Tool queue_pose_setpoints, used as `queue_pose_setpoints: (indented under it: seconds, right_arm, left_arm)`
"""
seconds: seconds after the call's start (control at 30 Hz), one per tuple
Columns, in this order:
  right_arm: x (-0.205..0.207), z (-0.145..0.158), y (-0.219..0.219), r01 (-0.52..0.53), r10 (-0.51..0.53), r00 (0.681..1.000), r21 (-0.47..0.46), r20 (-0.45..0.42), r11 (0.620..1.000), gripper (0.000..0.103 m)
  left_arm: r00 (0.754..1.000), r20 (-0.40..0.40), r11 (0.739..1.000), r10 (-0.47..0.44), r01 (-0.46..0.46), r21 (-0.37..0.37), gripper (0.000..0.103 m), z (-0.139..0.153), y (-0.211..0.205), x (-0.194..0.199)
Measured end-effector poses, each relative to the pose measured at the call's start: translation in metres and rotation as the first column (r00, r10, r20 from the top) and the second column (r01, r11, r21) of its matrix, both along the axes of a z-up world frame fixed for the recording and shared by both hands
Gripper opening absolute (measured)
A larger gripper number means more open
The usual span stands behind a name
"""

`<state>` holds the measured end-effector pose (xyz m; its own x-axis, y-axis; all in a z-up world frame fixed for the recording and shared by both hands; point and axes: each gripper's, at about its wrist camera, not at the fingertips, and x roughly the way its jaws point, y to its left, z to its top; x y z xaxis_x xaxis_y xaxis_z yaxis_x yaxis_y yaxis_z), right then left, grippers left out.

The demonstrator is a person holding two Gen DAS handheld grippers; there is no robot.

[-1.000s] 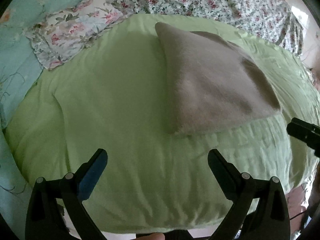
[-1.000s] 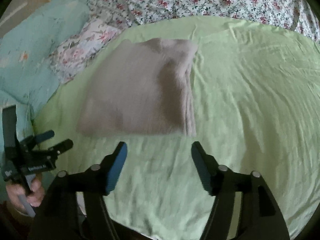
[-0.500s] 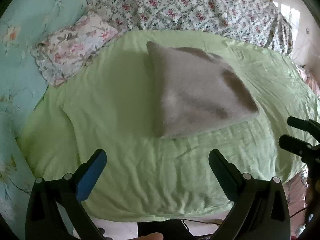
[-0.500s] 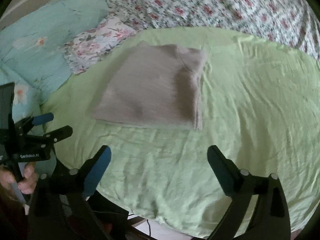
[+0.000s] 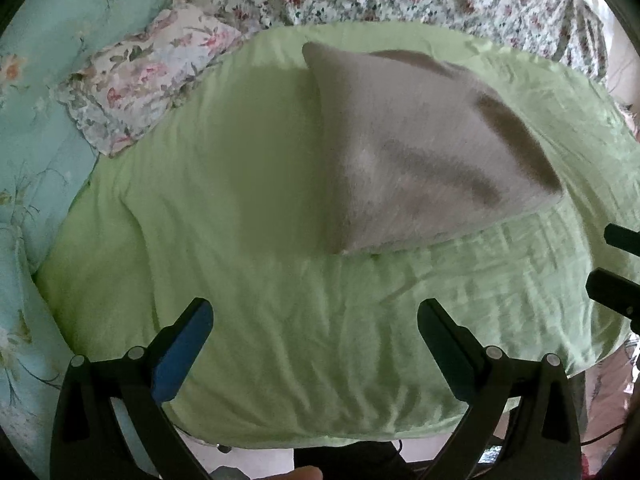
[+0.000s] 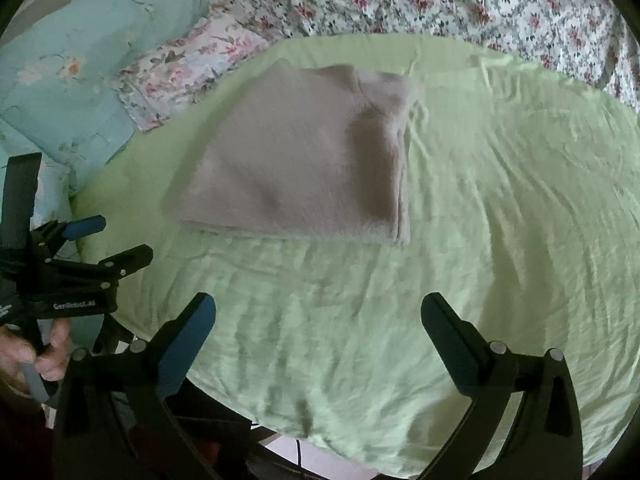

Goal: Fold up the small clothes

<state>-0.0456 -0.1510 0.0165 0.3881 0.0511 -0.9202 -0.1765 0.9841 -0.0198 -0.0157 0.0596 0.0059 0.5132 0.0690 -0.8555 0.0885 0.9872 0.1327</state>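
Observation:
A grey-beige garment (image 5: 416, 148) lies folded into a compact stack on the green sheet (image 5: 248, 208); it also shows in the right wrist view (image 6: 304, 156), with its layered edge at the right. My left gripper (image 5: 314, 320) is open and empty, held above the sheet's front part, short of the garment. My right gripper (image 6: 318, 320) is open and empty, also short of the garment. The left gripper shows at the left edge of the right wrist view (image 6: 116, 240), open. The right gripper's fingers (image 5: 616, 264) show at the right edge of the left wrist view.
A floral pillow (image 5: 148, 76) and a pale blue quilt (image 5: 36, 80) lie at the left. A flowered bedspread (image 6: 440, 0) covers the far side. The green sheet's front edge (image 6: 360, 440) drops to the floor, where a cable shows.
Both grippers drew back from the folded garment, toward the front edge of the bed. The right gripper's jaws opened wider. The garment has stayed put.

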Motion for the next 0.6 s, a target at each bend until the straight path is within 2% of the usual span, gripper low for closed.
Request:
queue_pose_setpoints:
  seconds: [0.27,0.6]
  right_arm:
    - [0.016,-0.010,0.005,-0.005,0.005,1.000,0.010,-0.024,1.000,0.102]
    - [0.049,0.006,0.009,-0.040,0.040,0.999,-0.017,0.016,0.999,0.102]
  left_arm:
    - [1.000,0.021,0.999,-0.020,0.020,0.030,0.102,0.004,-0.008,0.012]
    - [0.996,0.081,0.999,-0.025,0.023,0.030,0.102,0.026,-0.014,0.032]
